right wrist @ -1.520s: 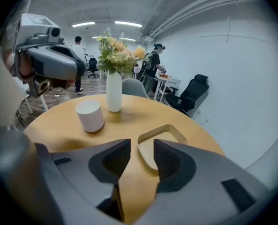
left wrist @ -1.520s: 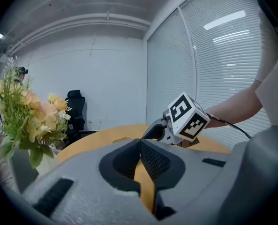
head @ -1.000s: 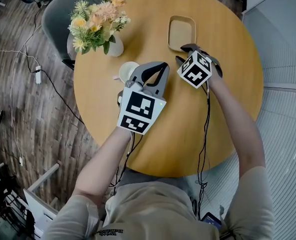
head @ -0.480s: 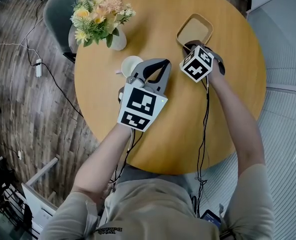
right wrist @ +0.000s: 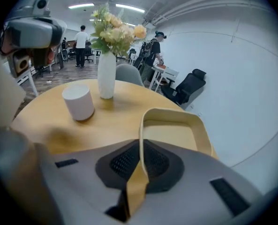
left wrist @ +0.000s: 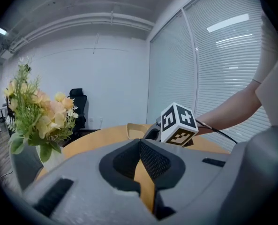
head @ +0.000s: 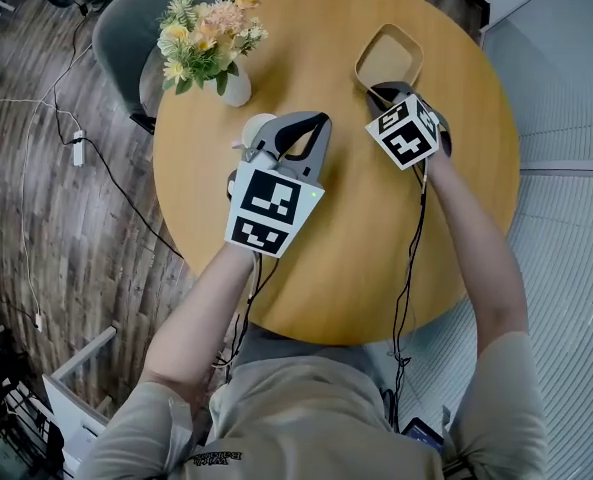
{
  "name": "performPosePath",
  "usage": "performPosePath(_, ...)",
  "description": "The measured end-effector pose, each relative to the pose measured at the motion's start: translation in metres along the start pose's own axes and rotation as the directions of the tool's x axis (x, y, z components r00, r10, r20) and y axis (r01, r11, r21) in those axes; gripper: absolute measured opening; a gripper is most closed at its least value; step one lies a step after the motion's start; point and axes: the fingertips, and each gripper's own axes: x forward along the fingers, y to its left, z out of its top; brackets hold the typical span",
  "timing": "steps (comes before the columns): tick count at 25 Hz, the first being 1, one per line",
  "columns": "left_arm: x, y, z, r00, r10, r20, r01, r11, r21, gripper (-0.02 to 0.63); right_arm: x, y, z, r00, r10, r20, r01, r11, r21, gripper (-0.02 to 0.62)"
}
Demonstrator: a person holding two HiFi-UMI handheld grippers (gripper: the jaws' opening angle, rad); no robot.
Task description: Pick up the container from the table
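Note:
The container (head: pixel 388 56) is a tan, rounded-square dish at the far side of the round wooden table (head: pixel 376 258). My right gripper (head: pixel 382 92) grips its near rim, and the dish tilts up off the wood. In the right gripper view the rim (right wrist: pixel 195 121) runs down between the pads. The right gripper (right wrist: pixel 139 159) has just been closing and is shut on that rim. My left gripper (head: pixel 319 121) hovers at mid-table with its fingertips together and nothing between them. In its own view the left gripper (left wrist: pixel 139 142) looks towards the right gripper's marker cube (left wrist: pixel 177 124).
A white cup (head: pixel 255 128) stands just beyond the left gripper, also seen as a white cup (right wrist: pixel 78 102). A white vase of flowers (head: pixel 211 43) stands at the table's far left. A grey chair (head: pixel 121 38) is behind it. Cables lie on the floor at left.
The right gripper's jaws went from open near the dish to shut on its near rim, and the dish tipped up and rose. The left gripper lifted a little.

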Motion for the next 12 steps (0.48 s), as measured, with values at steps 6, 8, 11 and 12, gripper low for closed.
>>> performPosePath(6, -0.031, -0.006, 0.035, 0.998, 0.018, 0.061, -0.02, 0.999, 0.031, 0.021, -0.065, -0.01, 0.031, 0.994, -0.061, 0.096, 0.055, 0.996, 0.068, 0.037)
performPosePath(8, -0.045, -0.012, 0.047, 0.997, 0.021, 0.078, -0.024, 0.999, 0.042, 0.021, -0.093, -0.008, 0.042, 0.987, -0.081, 0.138, 0.068, 0.993, 0.097, 0.037)
performPosePath(11, -0.064, -0.019, 0.066, 0.993, 0.023, 0.113, -0.031, 0.997, 0.066, 0.021, -0.137, -0.008, 0.063, 0.967, -0.124, 0.221, 0.101, 0.989, 0.113, 0.037)
performPosePath(12, -0.07, -0.021, 0.071, 0.992, 0.026, 0.126, -0.035, 0.997, 0.072, 0.021, -0.152, -0.008, 0.07, 0.959, -0.14, 0.248, 0.114, 0.987, 0.113, 0.037)
